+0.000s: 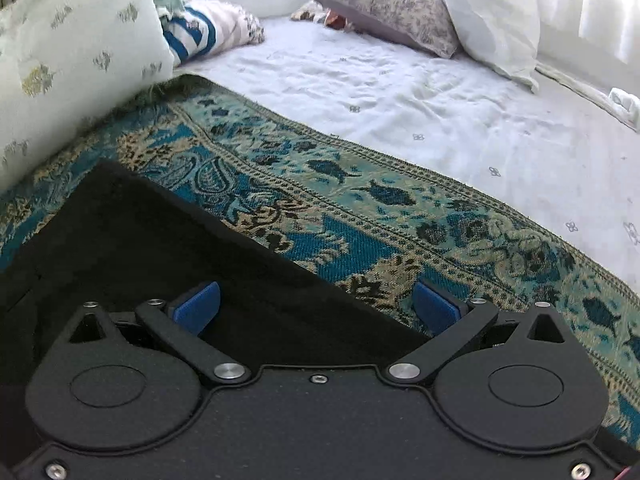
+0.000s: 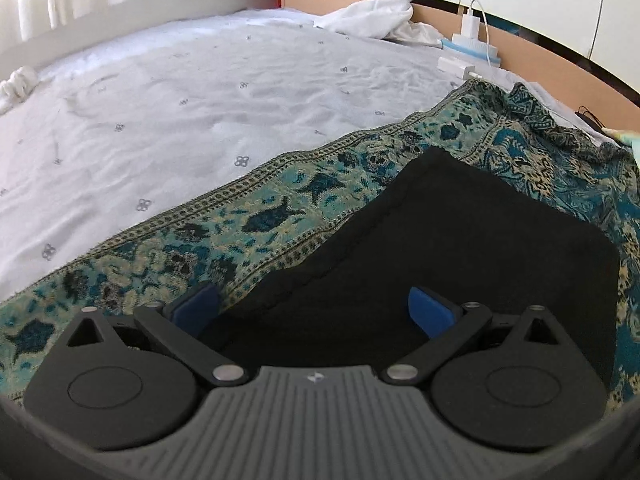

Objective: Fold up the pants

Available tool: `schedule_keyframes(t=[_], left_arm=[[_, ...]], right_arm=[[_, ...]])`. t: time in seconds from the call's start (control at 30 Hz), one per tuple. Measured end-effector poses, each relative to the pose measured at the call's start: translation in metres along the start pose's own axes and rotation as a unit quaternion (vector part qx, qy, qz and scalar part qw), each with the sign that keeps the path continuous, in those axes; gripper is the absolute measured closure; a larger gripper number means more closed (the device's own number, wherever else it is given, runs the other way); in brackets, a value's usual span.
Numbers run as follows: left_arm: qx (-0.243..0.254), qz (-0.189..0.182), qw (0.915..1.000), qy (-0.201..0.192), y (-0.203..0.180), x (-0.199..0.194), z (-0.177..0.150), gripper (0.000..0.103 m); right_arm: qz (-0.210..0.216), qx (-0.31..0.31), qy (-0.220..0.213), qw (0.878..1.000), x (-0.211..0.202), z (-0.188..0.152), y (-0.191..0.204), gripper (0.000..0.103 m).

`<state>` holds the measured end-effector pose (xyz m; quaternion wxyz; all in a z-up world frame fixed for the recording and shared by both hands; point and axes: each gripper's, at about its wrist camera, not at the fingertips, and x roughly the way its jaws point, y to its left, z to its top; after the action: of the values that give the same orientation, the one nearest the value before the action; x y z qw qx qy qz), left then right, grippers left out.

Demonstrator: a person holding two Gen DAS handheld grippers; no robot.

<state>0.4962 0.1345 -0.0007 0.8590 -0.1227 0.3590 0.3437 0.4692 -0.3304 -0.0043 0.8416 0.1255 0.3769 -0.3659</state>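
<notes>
The black pants (image 1: 160, 248) lie flat on a teal patterned throw (image 1: 360, 216) spread over the bed. In the left wrist view my left gripper (image 1: 316, 304) is open, its blue fingers wide apart, hovering over the pants' far edge. In the right wrist view the pants (image 2: 480, 240) lie on the same throw (image 2: 260, 216). My right gripper (image 2: 314, 306) is open and empty, with one finger over the throw and the other over the black cloth. Neither gripper holds anything.
A white bedsheet (image 1: 440, 92) lies beyond the throw. Pillows (image 1: 400, 4) and a striped cloth (image 1: 200, 32) sit at the head, with a large pillow (image 1: 72, 52) at left. White laundry (image 2: 376, 16), a charger (image 2: 472, 20) and the wooden bed frame (image 2: 520, 44) are at the far side.
</notes>
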Motion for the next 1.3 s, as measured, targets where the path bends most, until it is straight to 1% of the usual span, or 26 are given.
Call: schedule_keyframes(t=[0.07,0.1,0.13,0.17,0.2,0.23,0.27,0.3,0.33,0.37,0.43,0.5,0.53,0.6,0.7,0.83,0.93,1.03,1.1,1.2,1.3], left_arm=[[0.006,-0.006,1.0000,0.000,0.002,-0.001,-0.001,0.001],[0.009,-0.009,0.9999,-0.001,0.003,-0.003,-0.001,0.008],[0.013,-0.010,0.9999,-0.005,0.004,-0.007,-0.002,0.020],[0.019,-0.010,0.9997,-0.013,0.006,-0.011,-0.003,0.028],[0.026,-0.010,0.9994,-0.020,0.006,-0.015,-0.005,0.045],[0.029,-0.009,0.9992,-0.024,0.008,-0.019,-0.006,0.061],[0.030,-0.013,0.9991,-0.028,0.011,-0.023,-0.007,0.069],[0.026,-0.032,0.9988,-0.028,0.015,-0.026,-0.008,0.088],[0.018,-0.053,0.9981,-0.027,0.019,-0.031,-0.008,0.097],[0.012,-0.063,0.9976,-0.027,0.023,-0.035,-0.008,0.098],[0.015,-0.071,0.9969,-0.032,0.030,-0.044,-0.007,0.101],[0.018,-0.082,0.9959,-0.033,0.037,-0.054,-0.006,0.101],[0.016,-0.089,0.9953,-0.034,0.042,-0.058,-0.005,0.101],[0.015,-0.101,0.9941,-0.037,0.053,-0.068,-0.004,0.101],[0.016,-0.122,0.9919,-0.033,0.072,-0.083,-0.006,0.101],[0.037,-0.143,0.9880,-0.046,0.102,-0.111,-0.015,0.101],[0.048,-0.164,0.9837,-0.057,0.130,-0.135,-0.027,0.101],[0.048,-0.187,0.9792,-0.060,0.162,-0.161,-0.043,0.101],[0.055,-0.201,0.9756,-0.068,0.184,-0.178,-0.058,0.101],[0.071,-0.209,0.9719,-0.082,0.212,-0.199,-0.083,0.101],[0.060,-0.216,0.9708,-0.086,0.245,-0.220,-0.108,0.101]], right_arm=[[0.011,0.012,0.007,1.000,0.002,0.002,-0.005,0.001],[0.017,0.011,0.009,1.000,0.002,0.002,-0.007,0.003],[0.023,0.007,0.008,1.000,0.001,0.002,-0.008,0.007],[0.022,0.004,0.005,1.000,-0.001,0.002,-0.010,0.017],[0.024,0.003,0.000,1.000,-0.003,0.002,-0.012,0.021],[0.031,0.003,-0.003,1.000,-0.005,0.002,-0.015,0.032],[0.033,0.003,-0.007,0.999,-0.008,0.002,-0.018,0.053],[0.030,-0.002,-0.012,0.999,-0.011,0.002,-0.021,0.069],[0.024,-0.007,-0.013,1.000,-0.013,0.003,-0.024,0.088],[0.037,-0.003,-0.011,0.999,-0.016,0.004,-0.031,0.094],[0.069,0.019,0.002,0.997,-0.021,0.007,-0.049,0.098],[0.094,0.046,0.004,0.995,-0.027,0.010,-0.068,0.099],[0.099,0.053,0.004,0.994,-0.030,0.010,-0.076,0.099],[0.106,0.057,0.001,0.993,-0.037,0.010,-0.089,0.099],[0.128,0.063,-0.005,0.990,-0.052,0.009,-0.112,0.099],[0.161,0.064,-0.017,0.985,-0.081,-0.001,-0.149,0.099],[0.177,0.068,-0.028,0.981,-0.105,-0.016,-0.187,0.099],[0.193,0.084,-0.025,0.977,-0.124,-0.033,-0.225,0.099],[0.196,0.086,-0.028,0.976,-0.139,-0.051,-0.254,0.098],[0.195,0.091,-0.022,0.976,-0.154,-0.080,-0.288,0.098],[0.189,0.096,-0.021,0.977,-0.166,-0.108,-0.315,0.098]])
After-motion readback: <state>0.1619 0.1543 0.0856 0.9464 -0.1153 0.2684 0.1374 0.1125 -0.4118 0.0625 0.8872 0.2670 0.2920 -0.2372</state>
